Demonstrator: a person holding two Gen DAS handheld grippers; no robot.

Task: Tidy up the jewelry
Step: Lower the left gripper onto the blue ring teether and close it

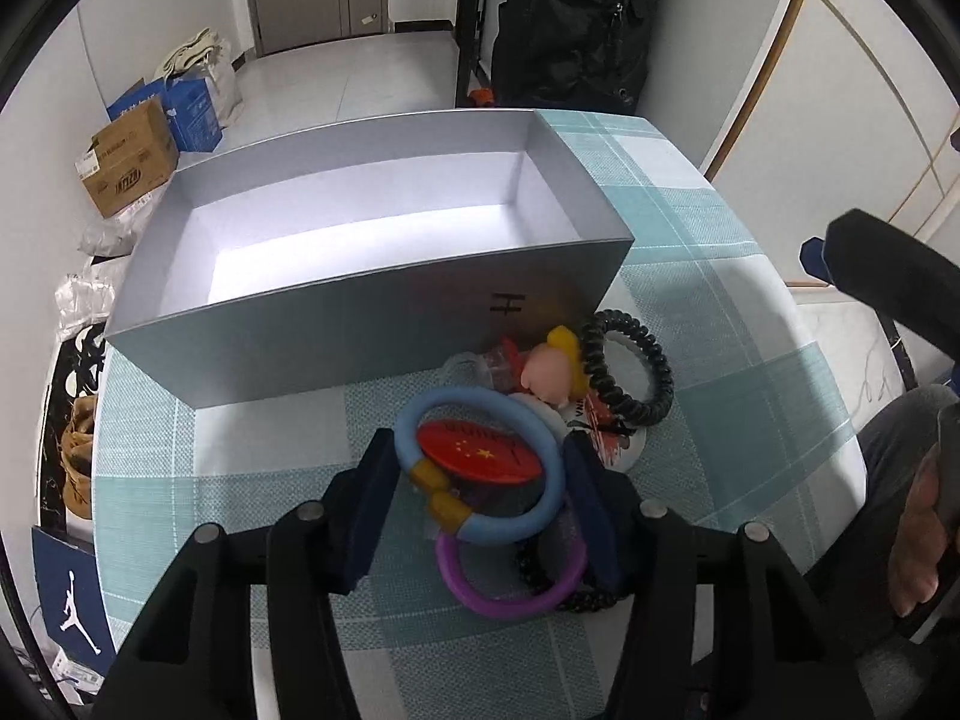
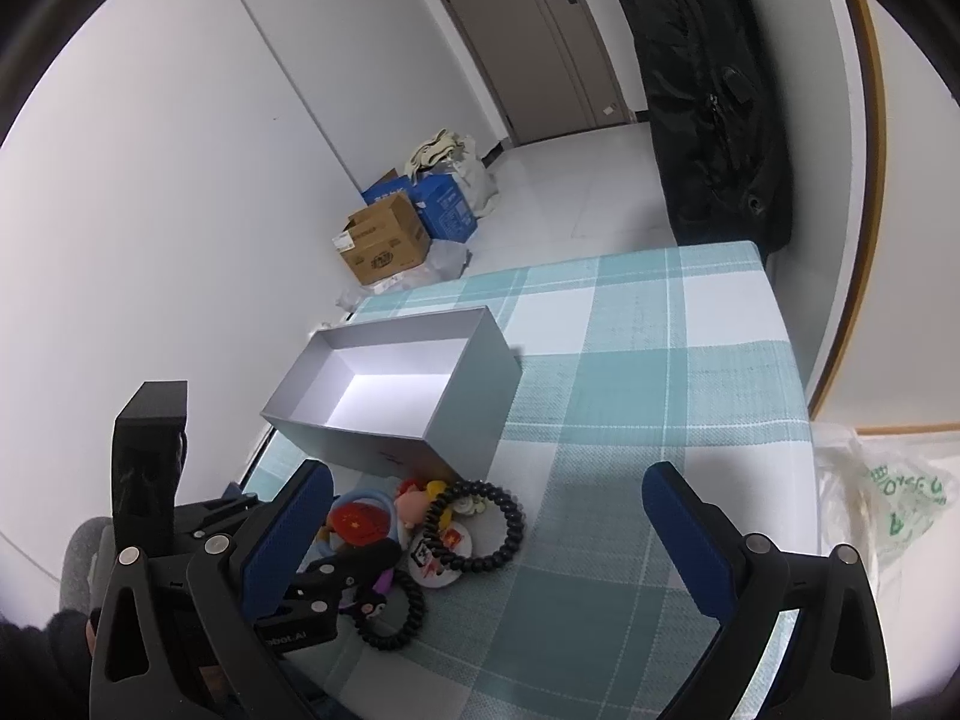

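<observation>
A blue ring bracelet [image 1: 540, 510] with yellow beads lies on a small pile of trinkets on the checked tablecloth. My left gripper [image 1: 480, 444] points down over it, and its dark pads touch the ring on both sides. Under the ring are a red oval badge [image 1: 480, 456] and a purple ring [image 1: 480, 594]. Beyond them lie a pink doll charm [image 1: 546, 372] and a black spiral hair tie [image 1: 654, 396]. The open grey box [image 1: 360, 324] stands just behind the pile and looks empty. My right gripper [image 2: 483, 474] hovers open above the table near the pile [image 2: 420, 516], holding nothing.
Another black coil tie [image 2: 396, 624] lies at the near side of the pile. A plastic bag [image 2: 882, 504] hangs off the table's right edge. Cardboard boxes [image 2: 384, 246] sit on the floor and a black coat [image 2: 714, 96] hangs behind the table. A hand [image 1: 918, 546] shows at the right.
</observation>
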